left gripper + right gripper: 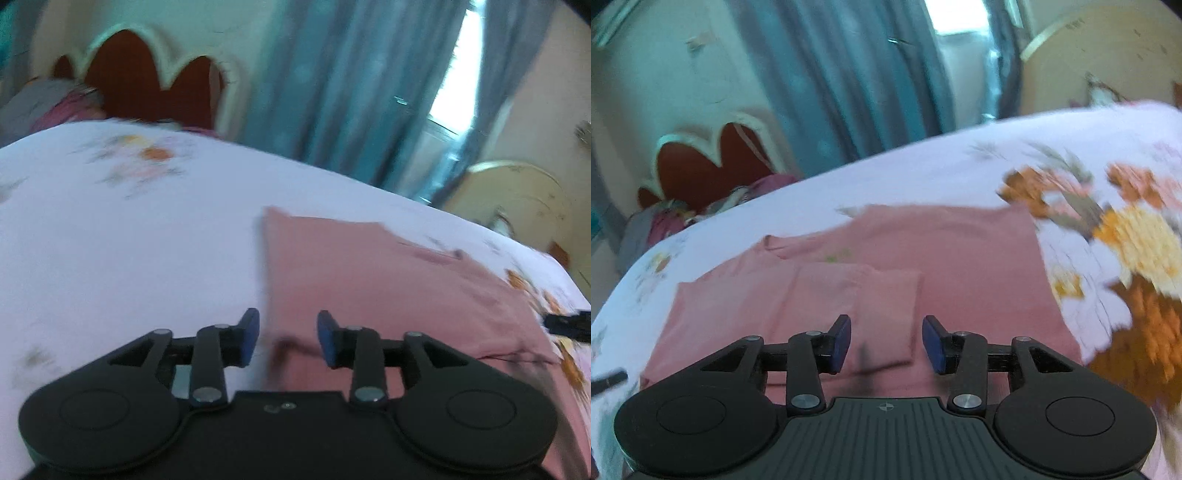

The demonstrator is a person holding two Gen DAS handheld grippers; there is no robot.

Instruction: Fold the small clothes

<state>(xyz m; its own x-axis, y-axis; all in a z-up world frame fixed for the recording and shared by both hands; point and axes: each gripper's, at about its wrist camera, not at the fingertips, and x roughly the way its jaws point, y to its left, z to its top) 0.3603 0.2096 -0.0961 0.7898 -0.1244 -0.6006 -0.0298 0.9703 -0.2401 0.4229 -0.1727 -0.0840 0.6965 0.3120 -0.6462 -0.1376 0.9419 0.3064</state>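
Observation:
A small pink shirt (923, 251) lies flat on the white flowered bedsheet (923, 162), with a sleeve (857, 306) folded in on top of it. My right gripper (886, 343) is open and empty, just above the shirt's near edge by the folded sleeve. In the left wrist view the same shirt (369, 269) lies to the right of centre. My left gripper (288, 339) is open and empty over the shirt's left near corner. The other gripper's tip (569, 323) shows at the right edge.
The bedsheet (129, 240) spreads wide to the left of the shirt. A red headboard (147, 81) with bundled clothes (48, 107) stands at the far left. Blue curtains (332, 92) and a cream round-topped panel (517, 199) lie beyond the bed.

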